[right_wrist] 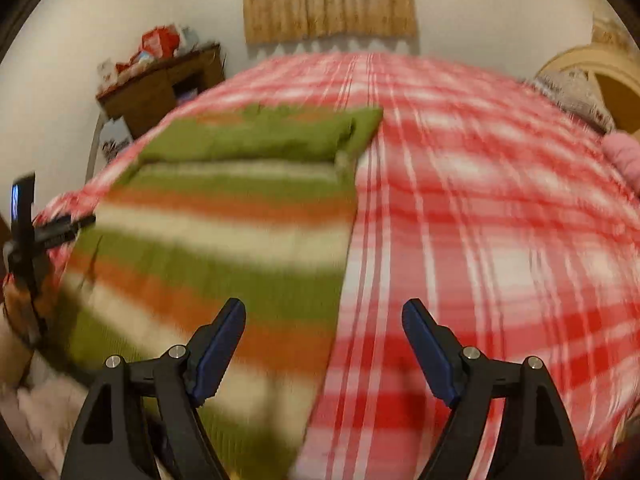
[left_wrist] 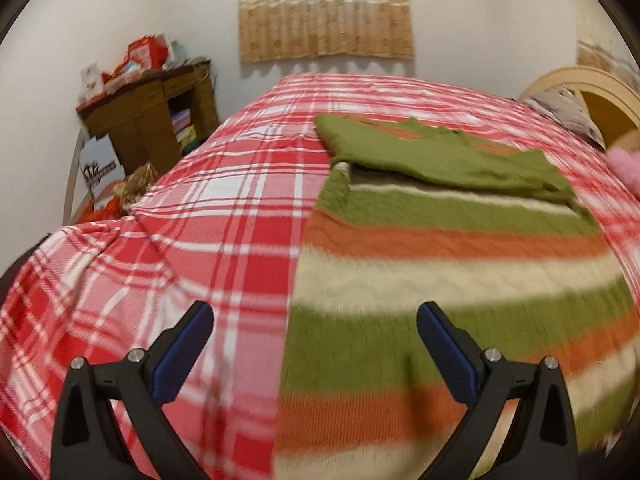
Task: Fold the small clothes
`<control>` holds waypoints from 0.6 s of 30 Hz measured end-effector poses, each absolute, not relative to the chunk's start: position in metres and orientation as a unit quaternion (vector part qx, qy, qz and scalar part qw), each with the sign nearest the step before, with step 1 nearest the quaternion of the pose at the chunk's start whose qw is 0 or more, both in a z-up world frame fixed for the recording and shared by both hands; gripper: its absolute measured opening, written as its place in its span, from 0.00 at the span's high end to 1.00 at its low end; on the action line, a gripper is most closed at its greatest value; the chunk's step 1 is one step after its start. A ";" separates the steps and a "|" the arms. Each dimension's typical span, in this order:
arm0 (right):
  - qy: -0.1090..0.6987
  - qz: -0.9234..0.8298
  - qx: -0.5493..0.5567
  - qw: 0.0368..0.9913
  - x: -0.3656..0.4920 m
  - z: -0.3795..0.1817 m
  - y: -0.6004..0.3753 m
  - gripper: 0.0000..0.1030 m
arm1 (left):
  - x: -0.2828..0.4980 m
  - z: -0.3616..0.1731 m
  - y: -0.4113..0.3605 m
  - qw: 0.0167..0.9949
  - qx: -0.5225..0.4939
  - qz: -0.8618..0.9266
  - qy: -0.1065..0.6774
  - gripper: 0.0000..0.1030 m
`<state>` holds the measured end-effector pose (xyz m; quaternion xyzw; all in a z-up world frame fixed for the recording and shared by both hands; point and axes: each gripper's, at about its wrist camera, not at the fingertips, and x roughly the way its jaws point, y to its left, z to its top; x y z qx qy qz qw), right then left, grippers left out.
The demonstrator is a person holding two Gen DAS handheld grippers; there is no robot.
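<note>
— What is standing along the pale walls (left_wrist: 120, 8)?
— A brown wooden cabinet (left_wrist: 148, 112) is sitting in the left corner, with red packages (left_wrist: 144, 54) piling on top.
— And the window?
— A beige curtain (left_wrist: 325, 12) is hanging over it, daylight glowing through above the red plaid bedspread (left_wrist: 224, 216).

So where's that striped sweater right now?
The striped sweater lies flat on the red plaid bedspread, its far end folded over toward us. In the left wrist view it fills the right half; in the right wrist view the left, both grippers open above its near end.
</note>
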<state>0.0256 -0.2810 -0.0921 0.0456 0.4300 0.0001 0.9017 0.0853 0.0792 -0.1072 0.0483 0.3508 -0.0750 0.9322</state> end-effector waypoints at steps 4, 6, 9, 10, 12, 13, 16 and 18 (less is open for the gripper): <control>0.459 0.026 0.050 0.887 0.004 -0.111 -0.272 0.41 | 0.061 -0.105 0.087 0.932 0.044 -0.080 0.351 0.00; 0.469 0.040 0.060 0.880 -0.005 -0.120 -0.268 0.46 | 0.054 -0.105 0.090 0.933 0.045 -0.078 0.349 0.00; 0.476 0.057 0.097 0.872 -0.014 -0.132 -0.265 0.48 | 0.050 -0.101 0.089 0.935 0.047 -0.072 0.345 0.00; 0.478 0.067 0.116 0.868 -0.018 -0.137 -0.263 0.48 | 0.049 -0.099 0.091 0.936 0.044 -0.074 0.343 0.00; 0.482 0.082 0.137 0.862 -0.022 -0.144 -0.258 0.48 | 0.045 -0.091 0.093 0.940 0.036 -0.080 0.331 0.00; 0.482 0.090 0.147 0.859 -0.024 -0.148 -0.255 0.48 | 0.043 -0.087 0.094 0.942 0.036 -0.082 0.324 0.00; 0.486 0.090 0.158 0.855 -0.020 -0.154 -0.252 0.49 | 0.036 -0.074 0.098 0.949 0.032 -0.084 0.303 0.00; 0.490 0.093 0.176 0.849 -0.011 -0.158 -0.256 0.49 | 0.034 -0.069 0.103 0.951 0.022 -0.086 0.297 0.00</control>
